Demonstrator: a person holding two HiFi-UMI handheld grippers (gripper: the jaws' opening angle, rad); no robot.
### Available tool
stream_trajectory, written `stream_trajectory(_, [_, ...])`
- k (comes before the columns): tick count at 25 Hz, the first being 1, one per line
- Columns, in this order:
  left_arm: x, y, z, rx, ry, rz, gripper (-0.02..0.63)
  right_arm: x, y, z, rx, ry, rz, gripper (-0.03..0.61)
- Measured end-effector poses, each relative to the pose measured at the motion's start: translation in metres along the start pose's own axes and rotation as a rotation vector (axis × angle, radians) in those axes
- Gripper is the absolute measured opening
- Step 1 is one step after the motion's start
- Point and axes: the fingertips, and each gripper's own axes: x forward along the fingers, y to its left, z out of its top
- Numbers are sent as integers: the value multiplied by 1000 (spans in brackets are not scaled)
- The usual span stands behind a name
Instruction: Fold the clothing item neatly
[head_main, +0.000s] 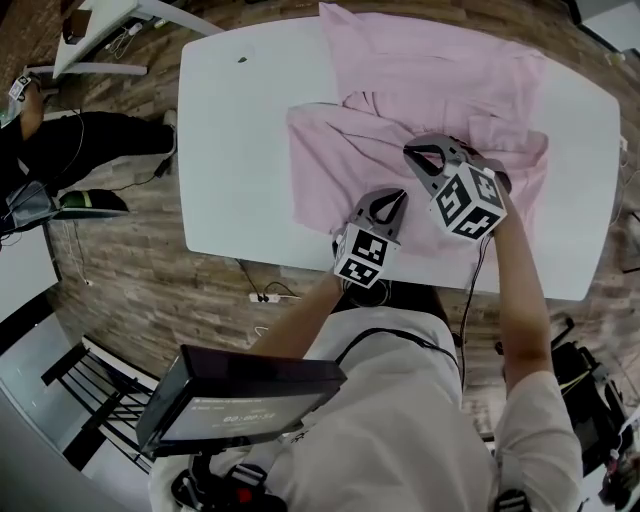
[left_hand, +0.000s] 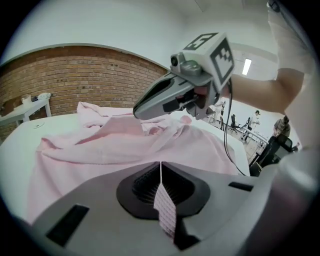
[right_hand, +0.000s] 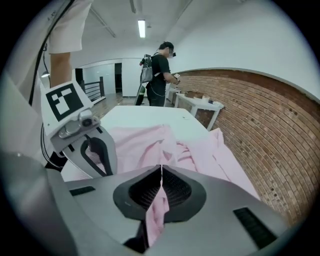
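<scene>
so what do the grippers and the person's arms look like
The left gripper and right gripper are pale grey shells with black ribbed pads. Each carries a white cube with black square markers. A black cable trails from the right one. The person's arms are in short white sleeves.

The left forearm (head_main: 300, 325) and right forearm (head_main: 522, 285) reach up from the lower centre of the head view. The left gripper (head_main: 398, 197) sits just below-left of the right gripper (head_main: 415, 152). Both tilt downward with their jaws closed, each pinching a fold of the pink shirt (head_main: 420, 80).
</scene>
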Motion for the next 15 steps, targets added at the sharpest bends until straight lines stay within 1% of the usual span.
stream_trajectory(4, [-7,14,23,12,-50,42,5,2,-53,-22,37,32,-116,12])
stream_trajectory(6, [-8,25,30,12,-60,61,5,10,-71,-34,54,54,-138,13])
stream_trajectory(9, [-8,40,33,18,-57,83,5,26,-87,-49,60,97,-147,14])
stream_trajectory(11, [-9,48,36,25,-60,98,5,37,-98,-60,55,143,-164,14])
stream_trajectory(13, [-13,54,39,27,-70,116,5,44,-109,-74,39,199,-204,4])
stream_trajectory(15, [-18,60,40,23,-80,133,5,43,-116,-78,38,213,-239,5])
